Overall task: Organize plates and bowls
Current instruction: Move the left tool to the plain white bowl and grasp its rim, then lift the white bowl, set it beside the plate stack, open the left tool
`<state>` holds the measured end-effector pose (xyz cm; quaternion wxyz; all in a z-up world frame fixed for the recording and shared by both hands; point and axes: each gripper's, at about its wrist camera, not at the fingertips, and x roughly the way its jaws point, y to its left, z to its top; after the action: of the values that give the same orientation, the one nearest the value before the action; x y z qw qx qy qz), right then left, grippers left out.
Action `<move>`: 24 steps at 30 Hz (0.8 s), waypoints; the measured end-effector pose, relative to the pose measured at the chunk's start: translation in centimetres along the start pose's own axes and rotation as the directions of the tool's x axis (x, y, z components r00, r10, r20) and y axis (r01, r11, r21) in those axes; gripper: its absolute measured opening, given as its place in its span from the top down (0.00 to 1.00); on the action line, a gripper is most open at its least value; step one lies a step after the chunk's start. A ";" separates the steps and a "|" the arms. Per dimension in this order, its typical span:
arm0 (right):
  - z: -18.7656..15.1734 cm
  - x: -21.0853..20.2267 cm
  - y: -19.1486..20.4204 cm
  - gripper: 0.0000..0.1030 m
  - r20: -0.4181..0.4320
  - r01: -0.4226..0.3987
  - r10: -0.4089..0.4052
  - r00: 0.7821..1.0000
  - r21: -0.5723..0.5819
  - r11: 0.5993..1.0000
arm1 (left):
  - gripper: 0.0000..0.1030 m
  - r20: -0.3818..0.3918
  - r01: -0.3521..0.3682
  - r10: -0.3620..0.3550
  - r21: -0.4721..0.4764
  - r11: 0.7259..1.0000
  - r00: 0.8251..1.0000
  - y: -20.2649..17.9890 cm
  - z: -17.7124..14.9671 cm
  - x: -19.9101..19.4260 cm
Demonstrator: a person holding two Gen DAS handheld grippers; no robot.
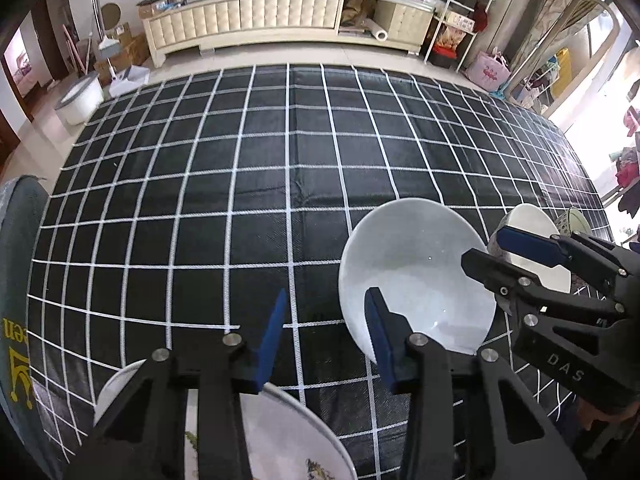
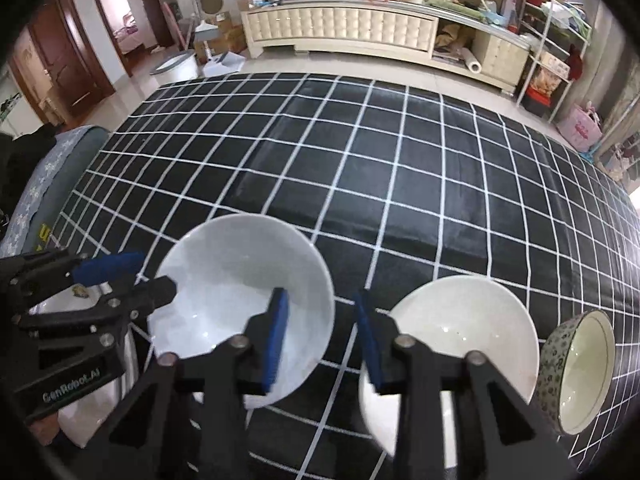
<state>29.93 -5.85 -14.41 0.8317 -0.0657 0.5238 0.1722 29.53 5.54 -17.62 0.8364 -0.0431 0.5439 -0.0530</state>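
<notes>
A large white bowl (image 1: pixel 416 276) (image 2: pixel 240 304) sits on the black checked tablecloth (image 1: pixel 280 184) between the two grippers. My left gripper (image 1: pixel 326 336) is open and empty, its right finger at the bowl's near rim; a white patterned plate (image 1: pixel 288 436) lies under it. My right gripper (image 2: pixel 322 336) is open and empty, its left finger over the big bowl's right rim. A second white bowl (image 2: pixel 460 328) (image 1: pixel 536 236) lies under its right finger. A small floral-patterned bowl (image 2: pixel 580 372) (image 1: pixel 574 222) stands at the far right.
The left gripper also shows at the left of the right wrist view (image 2: pixel 120 276), the right gripper at the right of the left wrist view (image 1: pixel 492 252). A grey cushioned seat (image 1: pixel 16 264) borders the table's left. A cream sideboard (image 1: pixel 280 16) stands beyond.
</notes>
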 end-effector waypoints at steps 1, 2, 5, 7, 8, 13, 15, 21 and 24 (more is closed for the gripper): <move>0.0 0.2 0.0 0.68 -0.001 -0.004 0.004 1.000 0.005 1.000 | 0.63 -0.008 -0.003 0.003 0.000 1.000 1.000 0.0 0.0 0.3; 0.0 0.3 -0.1 0.69 -0.005 -0.014 0.014 1.000 0.010 1.000 | 0.64 -0.010 -0.007 0.007 0.004 1.000 1.000 0.0 0.0 0.4; -0.2 1.1 0.1 0.76 -0.028 -0.002 0.002 1.000 0.014 1.000 | 0.69 -0.023 -0.005 0.006 0.012 1.000 1.000 -0.3 -0.5 1.0; -0.3 1.3 0.2 0.80 -0.034 -0.005 0.006 0.999 0.016 1.000 | 0.71 -0.033 -0.012 0.012 0.016 1.000 0.999 -0.3 -0.5 1.5; -0.4 1.3 0.2 0.82 -0.030 0.005 -0.004 1.000 0.013 1.000 | 0.72 -0.037 -0.011 0.012 0.016 1.000 0.999 -0.4 -0.5 1.6; -0.4 1.3 0.2 0.88 -0.025 0.025 -0.024 0.999 0.023 0.999 | 0.81 -0.049 0.003 -0.002 0.022 1.000 0.999 -0.9 -0.7 2.1; -0.5 1.1 0.2 0.88 -0.023 0.025 -0.025 0.999 0.020 0.999 | 0.86 -0.054 0.006 -0.004 0.027 1.000 0.999 -1.3 -0.7 2.3; -0.3 0.6 0.2 0.90 -0.007 0.010 -0.010 1.000 0.053 0.999 | 0.90 -0.050 -0.002 0.004 0.031 1.000 0.999 -1.9 -1.1 2.4; -0.1 -0.2 0.3 0.89 0.005 0.012 -0.012 1.000 0.060 0.998 | 0.91 -0.063 0.012 -0.011 0.017 1.000 0.998 -1.7 -1.2 2.3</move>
<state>29.62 -5.63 -14.31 0.8356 -0.0433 0.5262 0.1516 29.34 3.50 -19.98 0.8188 -0.0373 0.5694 -0.0637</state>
